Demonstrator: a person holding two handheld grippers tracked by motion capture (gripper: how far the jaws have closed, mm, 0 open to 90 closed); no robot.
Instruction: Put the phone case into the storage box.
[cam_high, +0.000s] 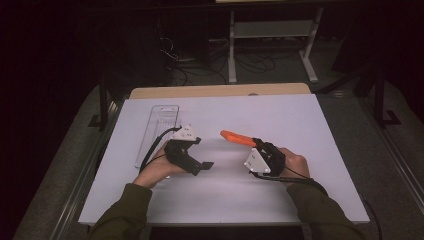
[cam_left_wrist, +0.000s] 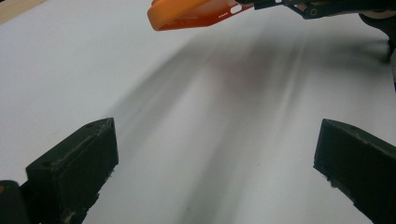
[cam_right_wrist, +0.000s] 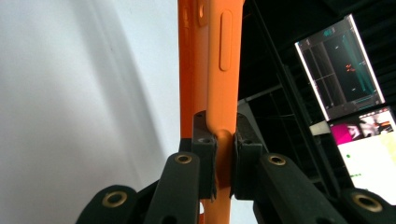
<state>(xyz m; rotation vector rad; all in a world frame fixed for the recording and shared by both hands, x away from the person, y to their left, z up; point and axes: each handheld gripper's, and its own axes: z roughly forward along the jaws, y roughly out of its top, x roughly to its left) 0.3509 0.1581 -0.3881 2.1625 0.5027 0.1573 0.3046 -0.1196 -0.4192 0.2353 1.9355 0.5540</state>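
Note:
An orange phone case (cam_high: 234, 136) is held edge-on above the white board, and my right gripper (cam_high: 257, 143) is shut on its near edge. In the right gripper view the two black pads (cam_right_wrist: 203, 140) pinch the case's rim (cam_right_wrist: 219, 70) with the case running up and away from the jaws. My left gripper (cam_high: 202, 155) is to the left of the case, held low over the board. Its jaws stand wide apart with nothing between them (cam_left_wrist: 217, 140). The case's far end (cam_left_wrist: 191, 14) shows ahead of it in the left gripper view.
A clear plastic tray (cam_high: 157, 125) lies at the board's left, behind my left hand. The white board (cam_high: 300, 120) covers the table, and a wooden edge (cam_high: 220, 90) shows at the back. Lit screens (cam_right_wrist: 341, 65) stand beyond the table in the right gripper view.

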